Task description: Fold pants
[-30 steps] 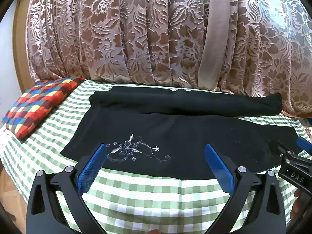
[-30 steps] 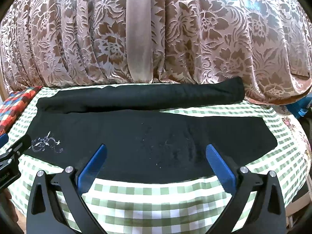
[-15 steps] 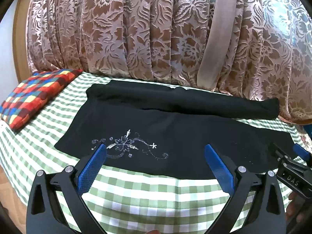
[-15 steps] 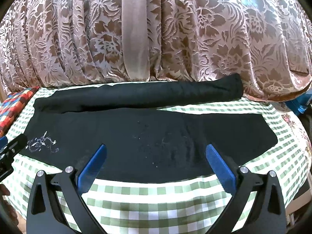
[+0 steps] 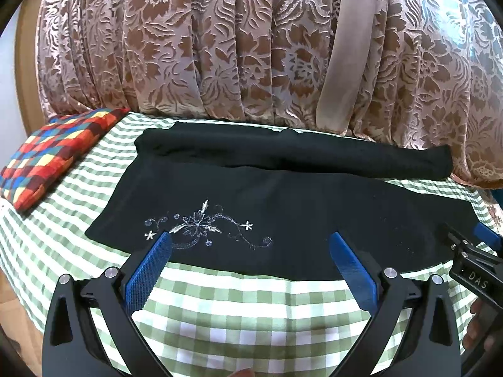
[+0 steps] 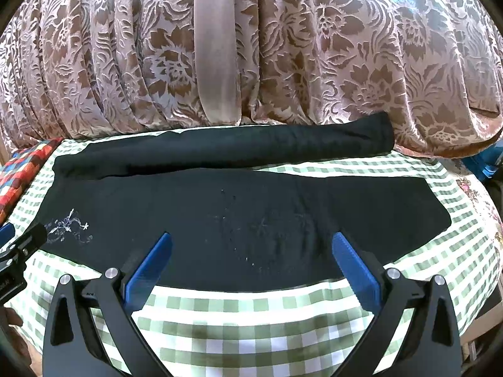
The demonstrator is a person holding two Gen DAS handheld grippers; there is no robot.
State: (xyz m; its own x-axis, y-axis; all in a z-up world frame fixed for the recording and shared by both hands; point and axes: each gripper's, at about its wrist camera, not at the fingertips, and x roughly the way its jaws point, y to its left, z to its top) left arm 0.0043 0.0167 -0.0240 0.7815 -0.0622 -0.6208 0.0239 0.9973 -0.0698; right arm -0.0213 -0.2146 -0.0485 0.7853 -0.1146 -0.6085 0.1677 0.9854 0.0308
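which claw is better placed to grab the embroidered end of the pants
Left. The left claw hangs open right over the embroidery at the near hem of the pants. The right claw faces the plain middle.

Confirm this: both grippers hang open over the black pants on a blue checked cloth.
Not quite: the checked cloth is green and white, as the left wrist view shows. The left gripper and right gripper do hang open over the black pants.
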